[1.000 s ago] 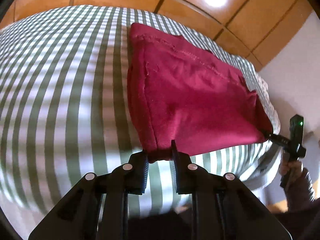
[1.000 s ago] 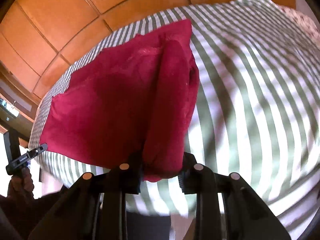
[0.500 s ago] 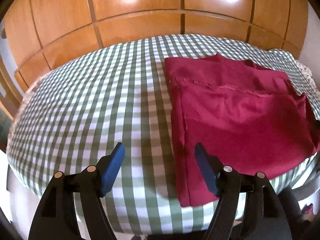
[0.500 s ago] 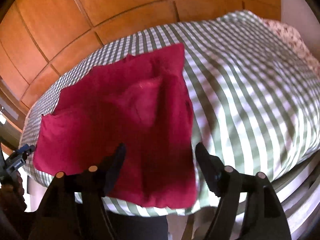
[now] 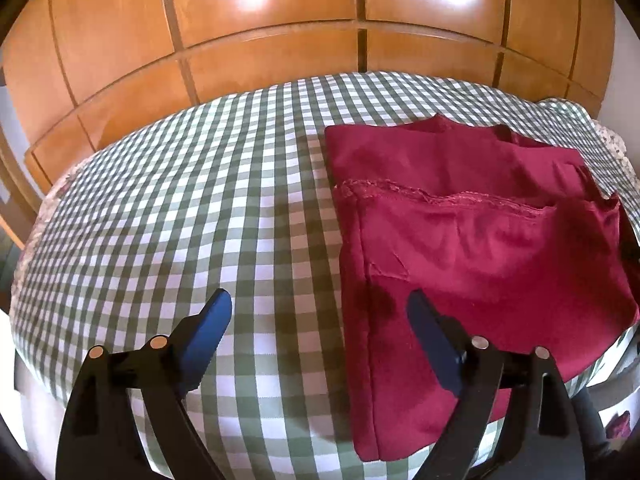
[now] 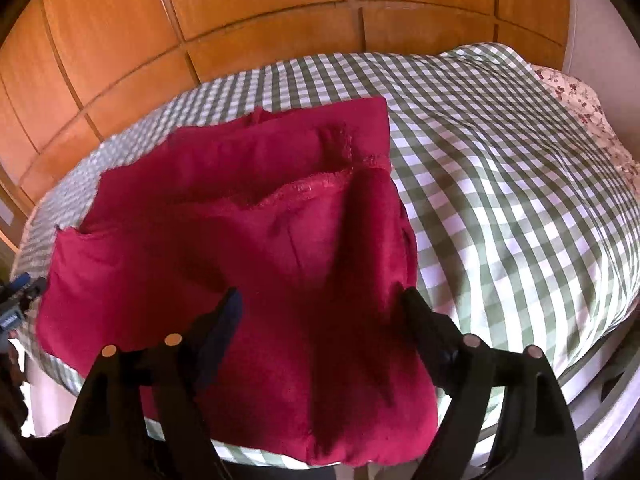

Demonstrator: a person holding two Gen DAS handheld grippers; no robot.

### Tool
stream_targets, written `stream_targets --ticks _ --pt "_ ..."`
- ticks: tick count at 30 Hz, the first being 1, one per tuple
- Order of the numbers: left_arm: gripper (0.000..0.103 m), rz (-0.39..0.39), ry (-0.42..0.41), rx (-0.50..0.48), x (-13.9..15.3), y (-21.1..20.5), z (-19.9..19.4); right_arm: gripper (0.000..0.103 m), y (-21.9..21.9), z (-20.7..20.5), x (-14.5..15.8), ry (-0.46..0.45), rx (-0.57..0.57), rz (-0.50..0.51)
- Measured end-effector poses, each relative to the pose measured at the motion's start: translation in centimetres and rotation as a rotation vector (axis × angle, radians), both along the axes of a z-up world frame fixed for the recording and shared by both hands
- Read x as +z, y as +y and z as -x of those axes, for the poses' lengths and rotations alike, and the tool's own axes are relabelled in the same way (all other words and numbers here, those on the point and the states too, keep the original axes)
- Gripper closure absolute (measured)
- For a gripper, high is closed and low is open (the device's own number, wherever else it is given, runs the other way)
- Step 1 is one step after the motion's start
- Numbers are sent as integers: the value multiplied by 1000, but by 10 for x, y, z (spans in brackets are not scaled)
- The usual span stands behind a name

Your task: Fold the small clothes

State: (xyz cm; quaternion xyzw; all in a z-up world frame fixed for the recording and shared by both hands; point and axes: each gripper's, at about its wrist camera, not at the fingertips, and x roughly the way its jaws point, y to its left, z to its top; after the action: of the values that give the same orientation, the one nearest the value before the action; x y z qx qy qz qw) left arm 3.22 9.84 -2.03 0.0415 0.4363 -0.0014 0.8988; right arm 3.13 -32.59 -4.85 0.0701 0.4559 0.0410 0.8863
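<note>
A dark red garment (image 5: pixel 472 248) lies partly folded on the green-and-white checked bed cover (image 5: pixel 180 208), its near part doubled over and a frayed hem across the middle. It also shows in the right wrist view (image 6: pixel 248 256). My left gripper (image 5: pixel 320 322) is open and empty, above the garment's near left edge. My right gripper (image 6: pixel 320 316) is open and empty, above the garment's near right part. The left gripper's tip (image 6: pixel 16 296) shows at the far left of the right wrist view.
A wooden panelled wardrobe (image 5: pixel 280 32) stands behind the bed. A floral sheet (image 6: pixel 580 96) shows at the bed's right end. The bed's near edge runs just below both grippers.
Both grippers have let go of the garment's near corners, opened wide and pulled back and up. The garment now lies flat on the bed.
</note>
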Motion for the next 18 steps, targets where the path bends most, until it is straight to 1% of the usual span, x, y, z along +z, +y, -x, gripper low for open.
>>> stream_targets --ticks 4,8,11,13,14,16,17,18 --pt "15 0 6 1 -2 -1 -4 17 -1 -7 -15 33 -20 13" --pt "15 11 16 4 -6 1 -8 13 -3 -10 -21 41 -29 21" --pt "15 51 29 8 -7 7 -13 14 -5 -11 -19 42 -30 23" --pt "16 94 28 20 -7 13 -16 14 -8 -9 -14 27 -40 31" --pt "19 140 35 25 -7 19 -18 14 -11 -9 -11 16 -50 32" --pt "22 212 55 36 -9 26 -22 16 -16 -8 -3 -11 -67 26" --pt "27 267 63 28 -10 29 -24 17 -18 -8 1 -23 -72 28" --pt "30 313 64 13 -10 31 -25 19 -19 -8 4 -34 -74 31"
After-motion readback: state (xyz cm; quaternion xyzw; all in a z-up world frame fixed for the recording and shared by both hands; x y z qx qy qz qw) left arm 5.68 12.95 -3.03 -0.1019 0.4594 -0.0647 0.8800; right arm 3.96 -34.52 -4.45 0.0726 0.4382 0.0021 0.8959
